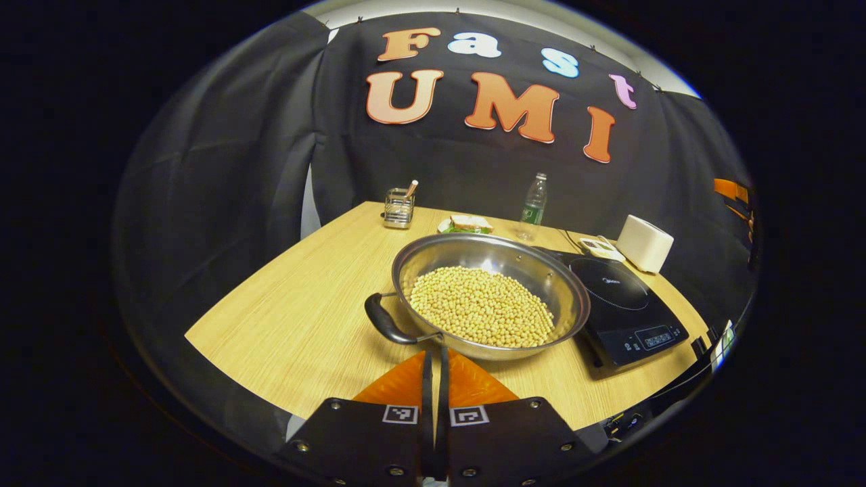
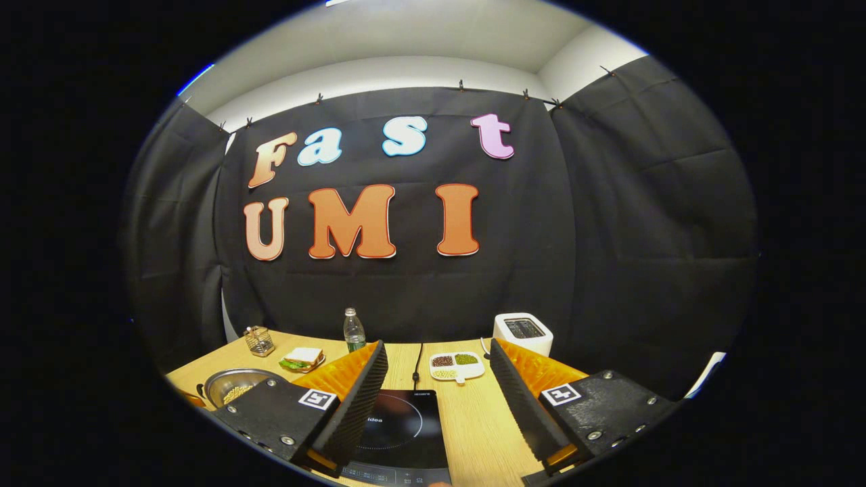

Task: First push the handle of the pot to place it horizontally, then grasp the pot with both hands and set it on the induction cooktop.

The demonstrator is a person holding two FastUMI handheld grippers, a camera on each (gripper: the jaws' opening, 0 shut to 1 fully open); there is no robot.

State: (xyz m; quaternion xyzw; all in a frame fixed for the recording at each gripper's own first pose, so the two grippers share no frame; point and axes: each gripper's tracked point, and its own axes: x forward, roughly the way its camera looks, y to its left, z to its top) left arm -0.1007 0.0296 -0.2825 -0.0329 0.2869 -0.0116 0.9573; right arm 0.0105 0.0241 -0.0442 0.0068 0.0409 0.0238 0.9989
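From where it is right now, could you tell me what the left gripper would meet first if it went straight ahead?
Most likely the pot: the left gripper, fingers closed, points at its near rim beside the black handle. Its height above the table is unclear.

pot left of cooktop

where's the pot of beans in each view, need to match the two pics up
Left gripper view: the pot sits at centre, just past the shut left gripper, with the induction cooktop on its right.
Right gripper view: the pot is at the lower left edge, partly behind the open right gripper.
Shared landmark: the water bottle at the table's far side.
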